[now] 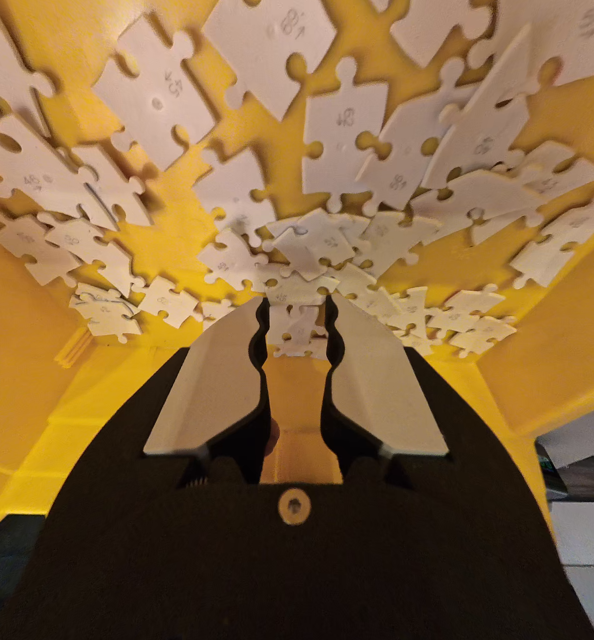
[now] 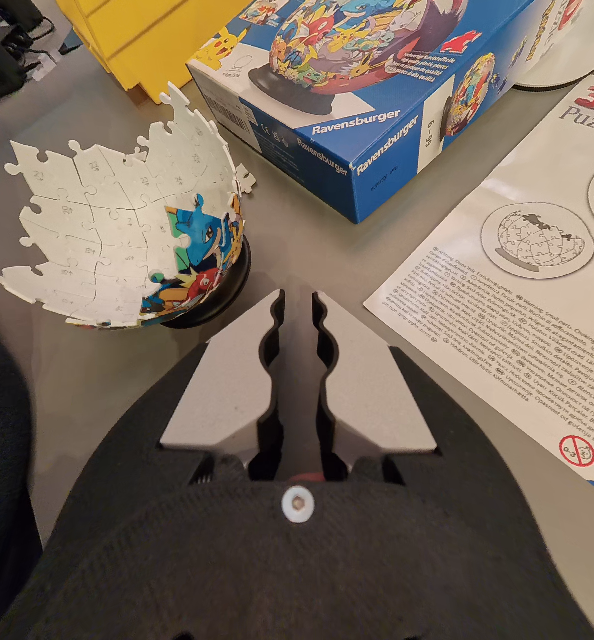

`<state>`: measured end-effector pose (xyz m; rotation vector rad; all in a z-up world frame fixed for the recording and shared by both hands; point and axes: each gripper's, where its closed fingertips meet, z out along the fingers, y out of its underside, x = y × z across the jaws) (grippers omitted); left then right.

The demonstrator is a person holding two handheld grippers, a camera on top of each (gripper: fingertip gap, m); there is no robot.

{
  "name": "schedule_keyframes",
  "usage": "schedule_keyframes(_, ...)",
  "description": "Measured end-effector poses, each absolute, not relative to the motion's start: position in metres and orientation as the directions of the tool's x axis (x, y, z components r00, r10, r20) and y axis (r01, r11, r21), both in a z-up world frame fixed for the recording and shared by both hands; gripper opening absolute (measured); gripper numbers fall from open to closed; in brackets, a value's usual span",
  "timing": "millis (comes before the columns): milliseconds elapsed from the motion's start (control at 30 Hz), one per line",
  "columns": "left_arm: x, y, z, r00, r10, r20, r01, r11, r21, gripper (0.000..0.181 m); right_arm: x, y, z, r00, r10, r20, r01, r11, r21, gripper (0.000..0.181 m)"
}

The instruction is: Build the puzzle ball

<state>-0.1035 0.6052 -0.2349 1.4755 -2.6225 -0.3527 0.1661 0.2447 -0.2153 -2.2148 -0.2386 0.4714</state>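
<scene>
left gripper (image 1: 297, 303) low inside a yellow tray (image 1: 29, 346), jaws a moderate gap apart, tips at a heap of loose white puzzle pieces (image 1: 344, 145); possibly brushing one, blur hides it. right gripper (image 2: 298, 294) over the grey table (image 2: 306, 249), jaws narrowly parted, nothing between them. beyond, left: half-built puzzle ball (image 2: 115, 235) on a black stand (image 2: 229, 294). farther: instruction sheet (image 2: 496, 311), blue box (image 2: 357, 104).

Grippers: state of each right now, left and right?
Left tool: open, empty, tips down among the loose puzzle pieces in the yellow tray.
Right tool: narrowly open, empty, over the table.
</scene>
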Motion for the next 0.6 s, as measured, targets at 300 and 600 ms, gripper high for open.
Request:
schedule_keyframes(300,-0.103,0.597,-0.231,-0.452,-0.884,-0.117,-0.886,0.43,0.172,0.03,0.166,0.244,-0.214,0.905,0.33,-0.267,0.001,-0.63,-0.777,0.016)
schedule_keyframes(600,-0.115,0.593,-0.178,-0.278,-0.916,-0.29,-0.958,0.286,0.016,0.031,0.165,0.245,-0.217,0.906,0.328,-0.268,0.009,-0.647,-0.763,0.017)
